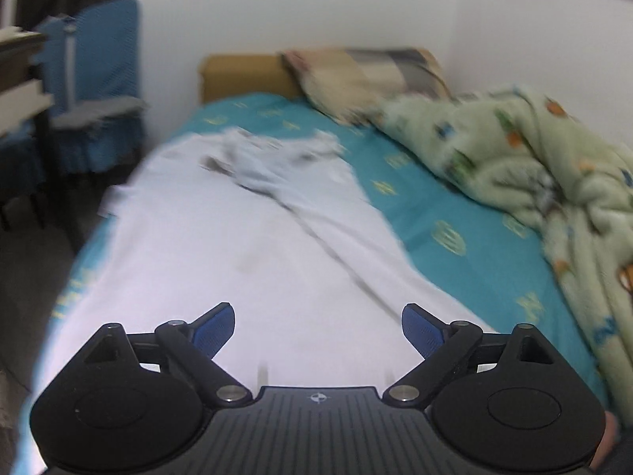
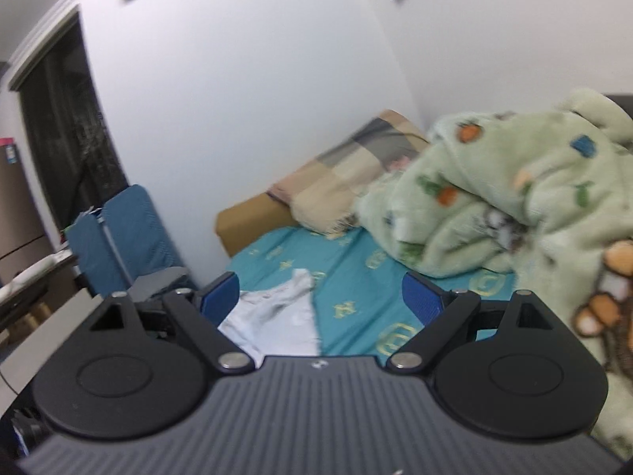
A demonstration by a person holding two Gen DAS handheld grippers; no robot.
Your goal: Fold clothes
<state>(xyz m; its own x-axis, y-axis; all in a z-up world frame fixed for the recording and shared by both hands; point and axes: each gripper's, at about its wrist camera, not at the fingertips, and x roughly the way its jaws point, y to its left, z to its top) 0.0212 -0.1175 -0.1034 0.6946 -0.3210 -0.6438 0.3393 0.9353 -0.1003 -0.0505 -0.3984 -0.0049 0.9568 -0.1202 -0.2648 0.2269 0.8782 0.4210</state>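
Bed (image 1: 443, 213) with teal patterned sheet, running from the near edge to a tan headboard (image 1: 241, 75) at the far end. White garment (image 1: 221, 245), the largest item on it, lies spread lengthwise along the bed's left side from the near edge toward the middle, its bunched upper end (image 2: 277, 308) pointing to the headboard; a dark fold line crosses it diagonally. Pale green printed blanket (image 1: 526, 158), heaped along the bed's right edge. Checked pillow (image 1: 368, 75), at the far right corner against the headboard. Blue chair (image 1: 99, 79), off the bed's far left corner. Left hand-held gripper (image 1: 318, 330), jaws spread wide and holding nothing, above the garment's near end. Right hand-held gripper (image 2: 320, 301), likewise wide apart and empty, raised above the bed.
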